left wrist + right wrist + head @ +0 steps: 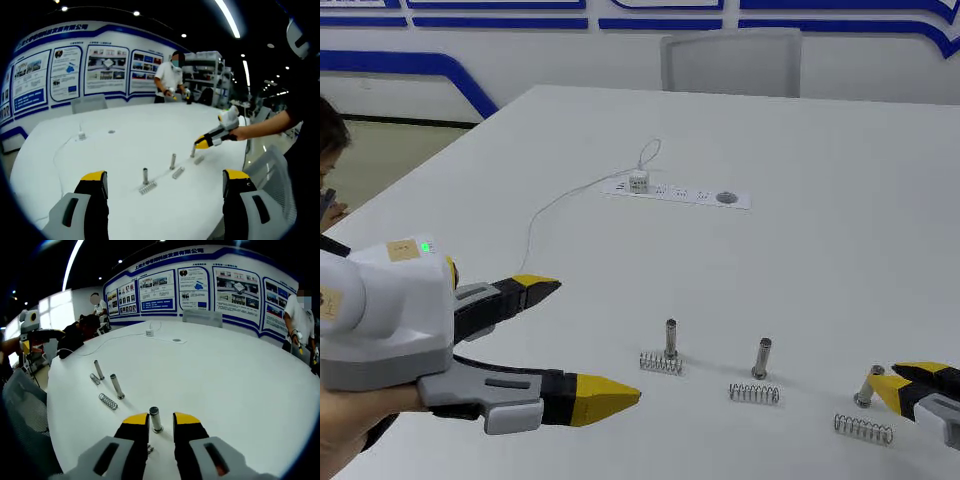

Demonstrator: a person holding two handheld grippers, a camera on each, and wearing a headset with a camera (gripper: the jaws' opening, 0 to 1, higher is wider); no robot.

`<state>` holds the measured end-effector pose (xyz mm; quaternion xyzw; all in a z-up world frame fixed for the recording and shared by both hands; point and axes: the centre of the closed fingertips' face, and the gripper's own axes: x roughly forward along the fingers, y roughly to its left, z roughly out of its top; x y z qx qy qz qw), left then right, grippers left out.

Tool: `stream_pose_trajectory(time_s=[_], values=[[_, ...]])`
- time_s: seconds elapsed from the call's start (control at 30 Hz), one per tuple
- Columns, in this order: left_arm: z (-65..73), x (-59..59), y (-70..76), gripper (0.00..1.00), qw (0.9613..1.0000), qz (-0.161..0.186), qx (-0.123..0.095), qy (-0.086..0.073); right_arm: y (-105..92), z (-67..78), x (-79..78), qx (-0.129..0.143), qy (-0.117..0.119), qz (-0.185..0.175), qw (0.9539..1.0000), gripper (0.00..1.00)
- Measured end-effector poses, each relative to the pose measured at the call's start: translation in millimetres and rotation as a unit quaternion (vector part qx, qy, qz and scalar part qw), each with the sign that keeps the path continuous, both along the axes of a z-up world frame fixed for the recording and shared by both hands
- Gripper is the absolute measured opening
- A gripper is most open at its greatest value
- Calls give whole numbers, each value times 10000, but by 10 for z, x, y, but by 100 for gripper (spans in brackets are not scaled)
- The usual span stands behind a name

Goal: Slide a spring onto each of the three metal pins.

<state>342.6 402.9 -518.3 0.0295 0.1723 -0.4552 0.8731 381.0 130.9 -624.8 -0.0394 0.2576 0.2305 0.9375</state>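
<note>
Three metal pins stand in a row on the near part of the white table, a spring lying loose beside each. My right tongs are narrowly apart at the rightmost pin – my left tongs hover wide apart and empty, left of the row

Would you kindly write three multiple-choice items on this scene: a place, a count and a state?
1. Where do the springs lie? A on the table beside the pins; B threaded on the pins; C in a tray.
2. How many pins stand upright? A two; B three; C five.
3. How is the left gripper set? A shut on a spring; B shut empty; C jaws wide apart.
Answers: 1 A, each spring lies flat by a pin's foot; 2 B, three stand in a row; 3 C, a broad gap shows between its jaws.
</note>
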Motion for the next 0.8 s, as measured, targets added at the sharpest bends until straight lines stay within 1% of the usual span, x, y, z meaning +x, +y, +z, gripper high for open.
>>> stream_pose_trajectory(time_s=[0.03,0.1,0.23,0.3,0.37,0.43,0.6,0.73,0.8], values=[[-6,2,1,98,10000,-11,23,-3,6,-4,-27,31,24,75,10000,20],[-21,2,3,98,10000,-20,52,9,22,-33,-75,-9,82,279,9996,21],[-81,-12,6,98,9999,-25,75,65,27,-128,-188,-261,216,662,9972,21],[-127,-23,2,97,9999,-36,127,100,43,-180,-242,-308,282,844,9956,22],[-189,-46,-3,97,9995,-94,266,152,49,-226,-283,-334,356,944,9943,22],[-205,-61,-16,98,9993,-141,315,149,49,-246,-300,-369,375,998,9936,22],[-220,-56,-20,97,9992,-156,328,173,60,-263,-328,-357,409,1112,9923,22],[-232,-49,-12,97,9992,-142,333,190,79,-294,-350,-445,449,1265,9899,22],[-243,-51,-6,97,9991,-138,338,201,85,-325,-361,-556,478,1378,9877,23]])
